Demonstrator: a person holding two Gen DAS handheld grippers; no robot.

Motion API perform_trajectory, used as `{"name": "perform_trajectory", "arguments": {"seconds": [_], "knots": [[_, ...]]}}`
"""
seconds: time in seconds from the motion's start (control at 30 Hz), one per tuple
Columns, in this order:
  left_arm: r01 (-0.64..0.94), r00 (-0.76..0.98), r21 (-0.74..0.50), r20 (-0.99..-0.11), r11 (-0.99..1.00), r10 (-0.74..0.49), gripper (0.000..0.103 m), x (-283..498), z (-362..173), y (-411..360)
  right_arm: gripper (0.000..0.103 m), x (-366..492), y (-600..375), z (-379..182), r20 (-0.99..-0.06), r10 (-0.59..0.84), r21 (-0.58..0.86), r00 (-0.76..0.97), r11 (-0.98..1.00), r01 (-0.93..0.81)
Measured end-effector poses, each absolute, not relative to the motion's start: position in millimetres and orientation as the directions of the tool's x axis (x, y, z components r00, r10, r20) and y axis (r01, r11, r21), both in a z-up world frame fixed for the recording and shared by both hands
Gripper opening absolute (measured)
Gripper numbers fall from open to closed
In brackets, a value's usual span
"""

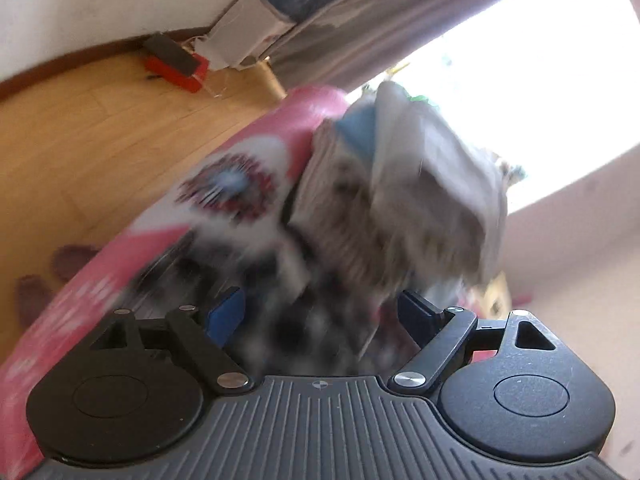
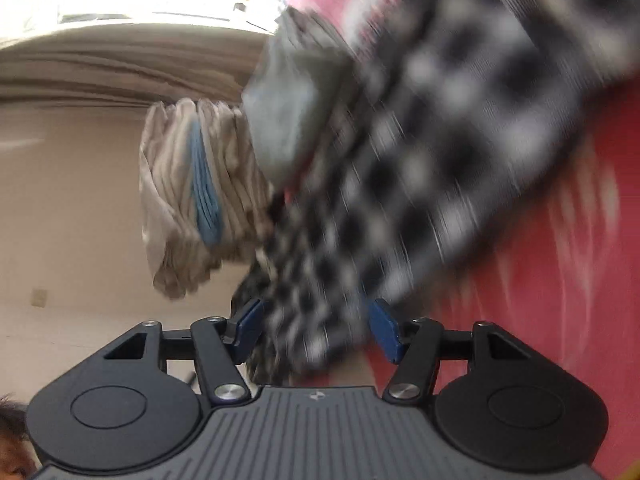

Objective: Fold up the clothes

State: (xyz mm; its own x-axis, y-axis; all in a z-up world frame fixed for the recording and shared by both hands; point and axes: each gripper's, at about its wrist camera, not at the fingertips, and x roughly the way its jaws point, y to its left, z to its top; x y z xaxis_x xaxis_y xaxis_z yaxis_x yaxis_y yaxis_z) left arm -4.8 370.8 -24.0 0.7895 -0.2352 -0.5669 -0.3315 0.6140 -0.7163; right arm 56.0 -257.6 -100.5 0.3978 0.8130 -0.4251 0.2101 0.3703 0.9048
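left wrist view: the left gripper (image 1: 320, 314) stands wide, its jaws just off the black-and-white checked cloth garment (image 1: 276, 280) lying blurred on the pink patterned bed cover (image 1: 256, 140), beside a stack of folded grey and blue clothes (image 1: 400, 184). right wrist view: the right gripper (image 2: 316, 330) stands fairly wide around the checked garment (image 2: 420, 168) (pad contact unclear). it looks soft, light and floppy; take it by a hem or corner. no containers visible.
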Motion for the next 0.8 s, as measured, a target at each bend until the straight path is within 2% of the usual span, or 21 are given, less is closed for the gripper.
{"name": "perform_trajectory", "arguments": {"seconds": [0.13,0.27,0.33,0.47,0.8], "knots": [[-0.379,0.746,-0.673,-0.629,0.635,-0.221,0.084,-53,-48,345,0.064,41,-247,-130,-0.411,0.818,0.909,0.402,0.334,0.249],[-0.396,0.742,-0.707,-0.623,0.587,-0.250,0.084,-58,-83,336,0.061,47,-245,-146,-0.438,0.761,0.898,0.479,0.343,0.276],[-0.404,0.750,-0.706,-0.619,0.582,-0.231,0.084,-54,-94,339,0.062,50,-247,-152,-0.387,0.753,0.920,0.532,0.280,0.273],[-0.417,0.772,-0.705,-0.608,0.573,-0.186,0.084,-35,-106,348,0.061,62,-247,-160,-0.365,0.732,0.929,0.575,0.245,0.277],[-0.409,0.797,-0.711,-0.584,0.572,-0.156,0.079,-23,-117,343,0.061,43,-237,-164,-0.471,0.680,0.861,0.562,0.215,0.461]]}}
